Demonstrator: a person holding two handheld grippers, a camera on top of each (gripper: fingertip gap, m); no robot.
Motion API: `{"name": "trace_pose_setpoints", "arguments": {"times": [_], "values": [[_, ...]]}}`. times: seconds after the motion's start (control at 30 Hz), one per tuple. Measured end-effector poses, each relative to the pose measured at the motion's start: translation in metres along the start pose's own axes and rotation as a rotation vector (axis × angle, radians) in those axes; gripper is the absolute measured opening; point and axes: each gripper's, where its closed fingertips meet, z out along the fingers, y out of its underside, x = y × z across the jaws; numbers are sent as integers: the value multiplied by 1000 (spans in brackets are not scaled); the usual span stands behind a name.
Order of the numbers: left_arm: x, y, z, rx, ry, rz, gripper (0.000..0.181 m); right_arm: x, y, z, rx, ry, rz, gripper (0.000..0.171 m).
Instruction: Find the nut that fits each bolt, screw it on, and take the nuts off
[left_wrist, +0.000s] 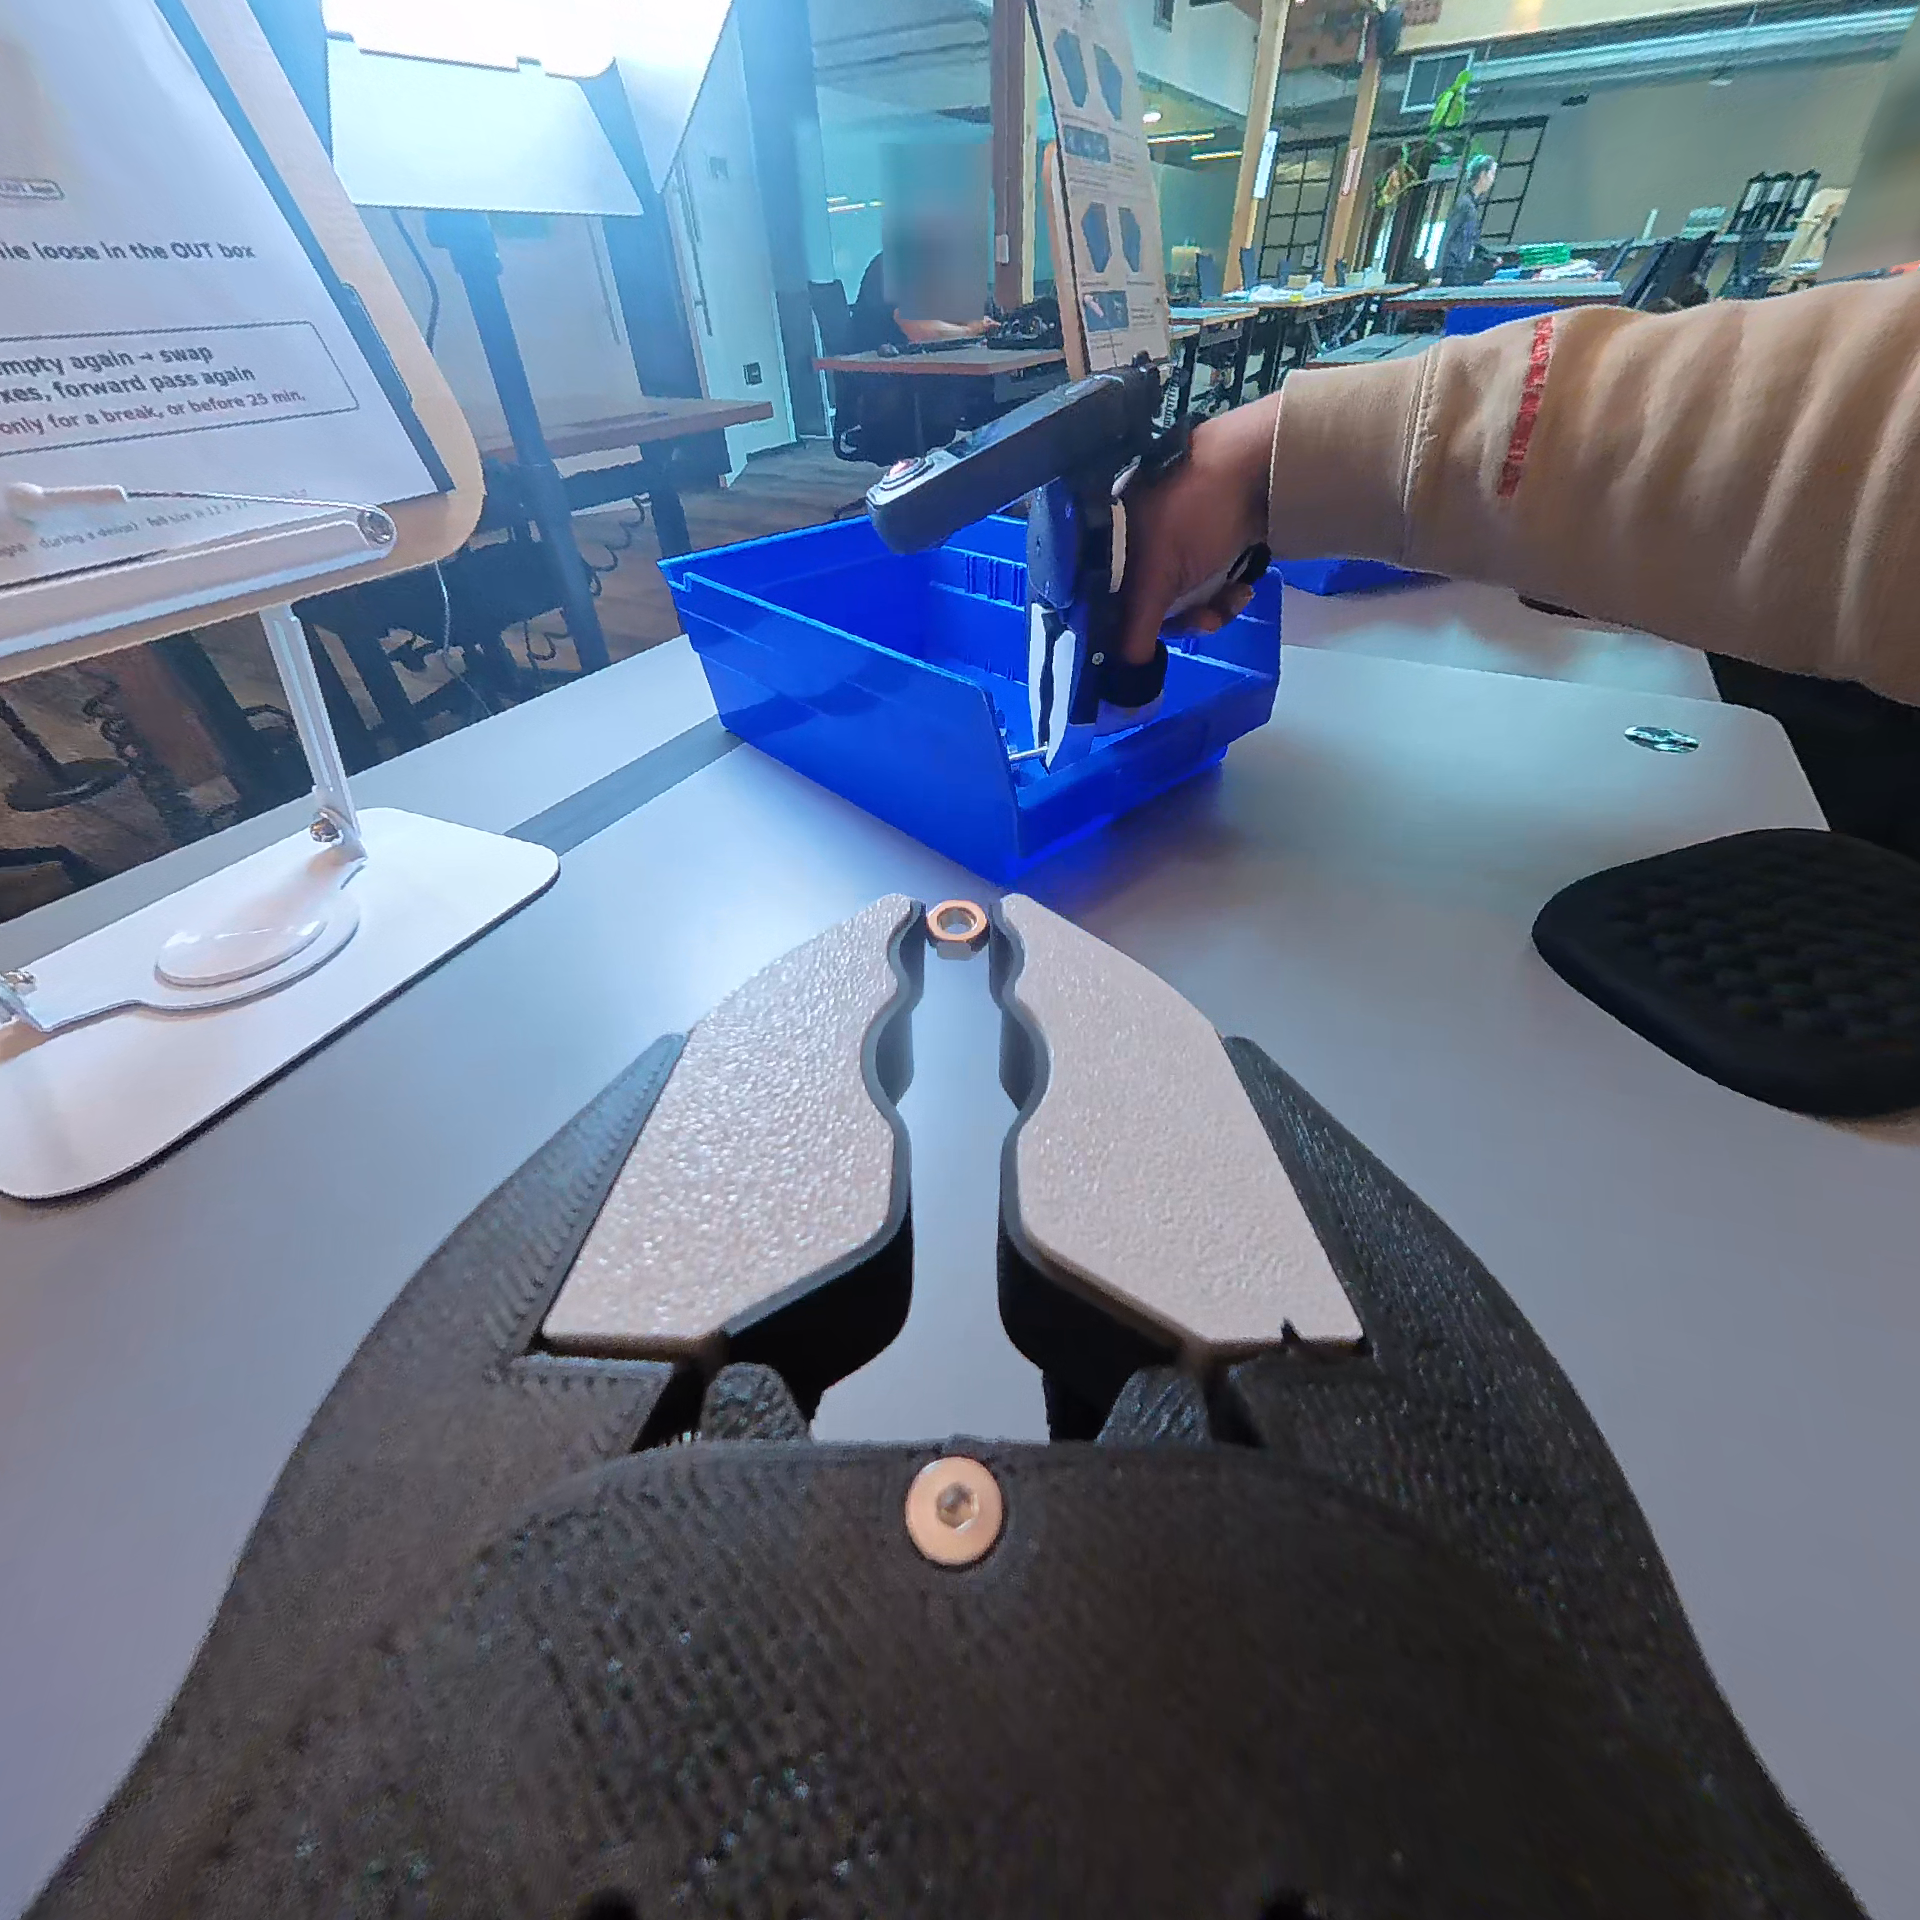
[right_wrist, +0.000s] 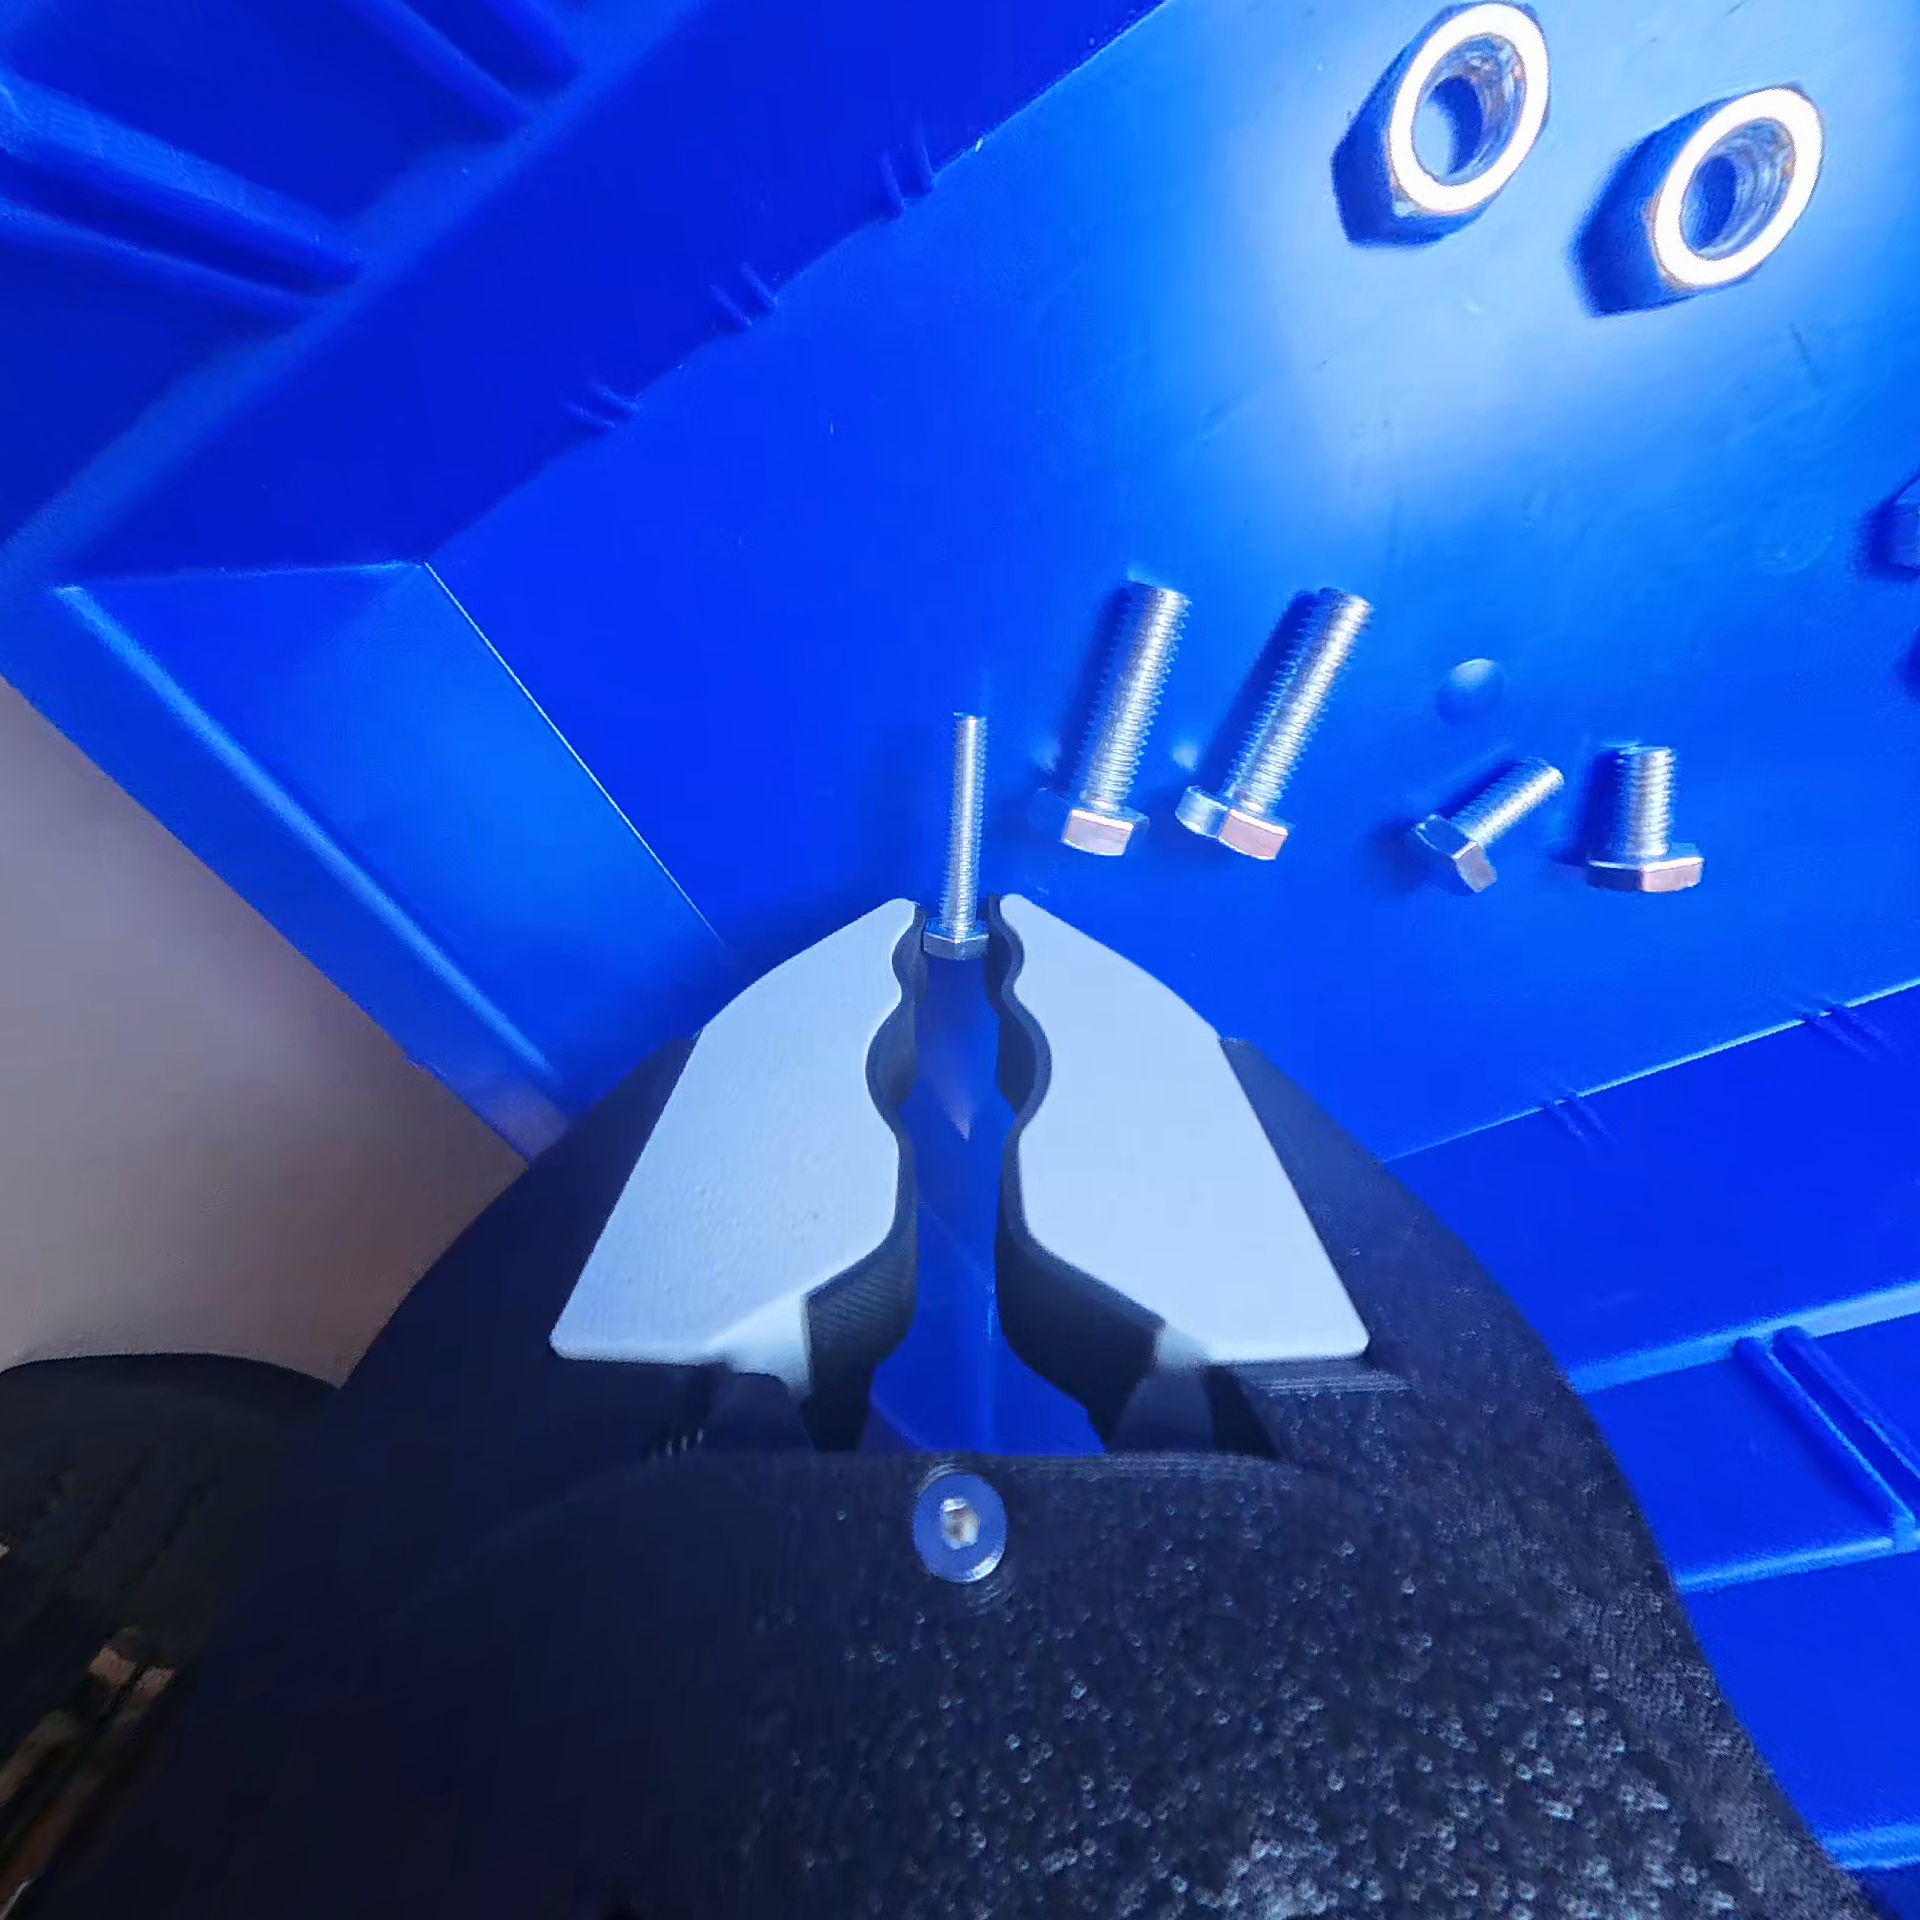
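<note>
My left gripper (left_wrist: 957, 928) is shut on a small nut (left_wrist: 957, 924), held between its tips above the grey table (left_wrist: 1351, 935). My right gripper (right_wrist: 957, 940) is shut on the head of a thin bolt (right_wrist: 963, 821) whose thread points away from me, inside the blue bin (right_wrist: 727, 520). The right gripper also shows in the left wrist view (left_wrist: 1049, 727), pointing down into the blue bin (left_wrist: 862, 675). Several thicker bolts, such as one (right_wrist: 1122, 717) beside the thin bolt, lie on the bin floor. Two large nuts (right_wrist: 1455, 125) (right_wrist: 1714, 197) lie farther in.
A white document stand (left_wrist: 260, 935) with a printed sheet stands at the left of the table. A black mesh pad (left_wrist: 1745, 966) lies at the right. The person's hand and beige sleeve (left_wrist: 1610, 468) reach over the bin. A second blue bin (left_wrist: 1351, 575) stands behind. The grippers' ends are close to 35 cm from one another.
</note>
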Motion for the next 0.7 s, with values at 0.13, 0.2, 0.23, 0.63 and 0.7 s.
{"name": "trace_pose_setpoints", "arguments": {"times": [0.13,0.2,0.23,0.63,0.7], "values": [[0,4,2,-11,5,-2,11,0,-3,0,-8,6,-63,10],[0,5,2,-14,5,-1,12,-3,-6,1,-4,-8,-92,10],[0,5,2,-15,5,-1,11,-4,-6,1,-7,-9,-109,10],[2,13,6,-26,19,-6,12,-7,-14,-13,135,-20,-146,15],[3,13,7,-23,18,-4,11,-17,-26,-34,254,-10,-151,15]]}}
